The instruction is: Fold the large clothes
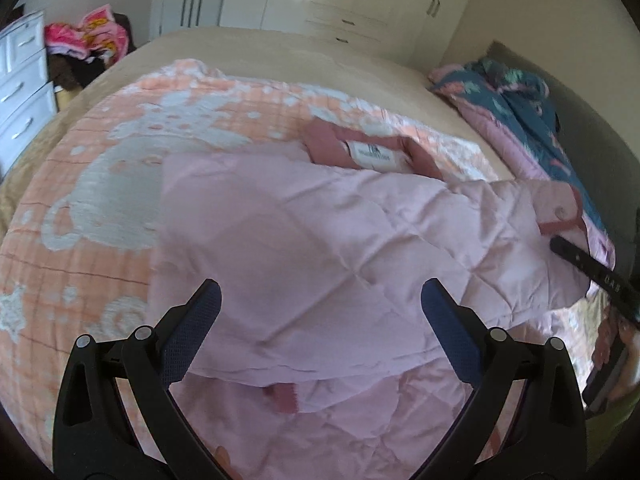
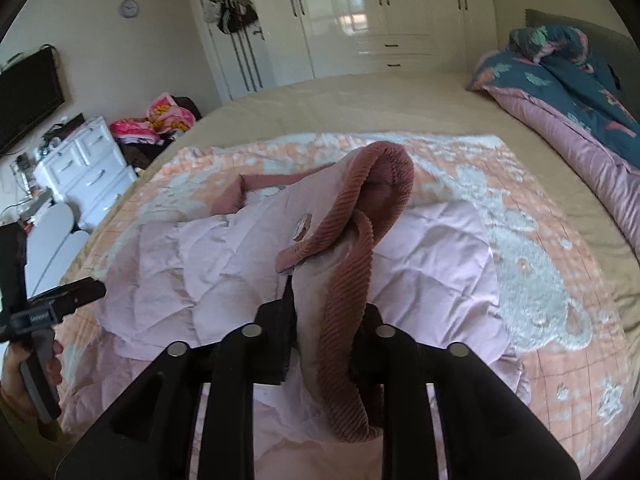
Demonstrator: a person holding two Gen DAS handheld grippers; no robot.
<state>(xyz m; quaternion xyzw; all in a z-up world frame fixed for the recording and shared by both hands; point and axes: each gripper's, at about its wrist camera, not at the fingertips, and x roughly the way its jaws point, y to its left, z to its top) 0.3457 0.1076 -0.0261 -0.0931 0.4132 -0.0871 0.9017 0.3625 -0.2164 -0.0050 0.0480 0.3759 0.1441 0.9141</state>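
Jacket (image 1: 320, 224), pink quilted, is lying spread on the orange blanket (image 1: 100, 184) covering the bed. Right gripper (image 2: 326, 316) is pinching the ribbed cuff (image 2: 348, 280) between its jaws, sleeve end sticking up ahead of them. Left gripper (image 1: 320, 300) is hovering with jaws spread wide, jacket fabric lying below and between them, pads (image 1: 188, 336) not pressing it.

Bed (image 2: 360, 92) bears blanket (image 2: 520, 208), quilt (image 2: 560, 120), seemingly.

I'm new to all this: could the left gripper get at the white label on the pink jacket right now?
Probably yes. The left gripper is open above the jacket, and the label lies uncovered in the collar, with only flat fabric between. It would just have to move forward.
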